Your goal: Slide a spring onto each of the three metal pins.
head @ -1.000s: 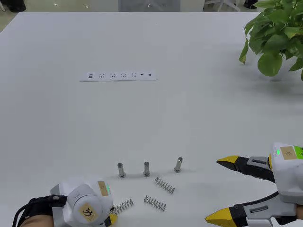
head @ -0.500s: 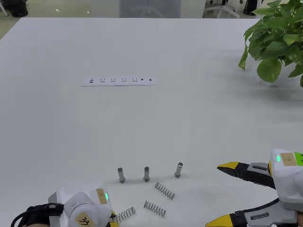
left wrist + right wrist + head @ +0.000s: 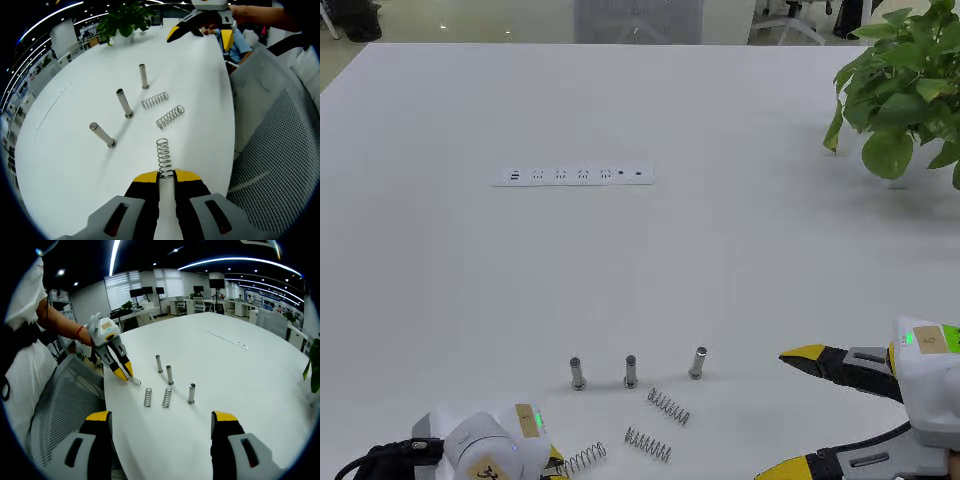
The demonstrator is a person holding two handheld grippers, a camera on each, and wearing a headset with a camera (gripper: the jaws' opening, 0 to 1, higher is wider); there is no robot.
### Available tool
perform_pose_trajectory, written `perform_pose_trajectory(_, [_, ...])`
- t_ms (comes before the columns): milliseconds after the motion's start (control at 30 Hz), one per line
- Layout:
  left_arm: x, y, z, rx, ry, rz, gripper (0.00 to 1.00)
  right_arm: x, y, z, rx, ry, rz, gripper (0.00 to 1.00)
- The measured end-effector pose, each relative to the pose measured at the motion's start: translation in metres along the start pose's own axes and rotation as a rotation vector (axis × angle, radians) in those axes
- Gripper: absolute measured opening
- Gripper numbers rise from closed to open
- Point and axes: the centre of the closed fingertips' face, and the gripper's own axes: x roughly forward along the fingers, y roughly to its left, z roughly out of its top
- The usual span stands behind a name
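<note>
Near the front edge of the tabletop [image 3: 720, 250], the three metal pins [image 3: 631, 371] are standing upright in a row, all bare, with two loose springs [image 3: 668, 406] lying just in front of them. The left hand-held gripper [image 3: 166, 175] is clenching one end of the third spring [image 3: 163, 155], leaving its free end pointing toward the pins, probably for threading. The right hand-held gripper [image 3: 160, 419] is hovering released toward the right edge, likely waiting to steady a pin.
</note>
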Motion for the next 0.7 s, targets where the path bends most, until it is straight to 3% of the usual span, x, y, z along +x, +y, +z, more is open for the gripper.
perform_pose_trajectory(433, [-0.011, 0.0, 0.011, -0.027, -0.046, 0.003, 0.1, -0.001, 0.0, 0.0, -0.002, 0.002, 0.002, 0.82])
perform_pose_trajectory(700, [-0.026, 0.003, 0.024, -0.055, -0.111, 0.019, 0.1, -0.001, 0.001, 0.007, -0.01, -0.003, 0.002, 0.82])
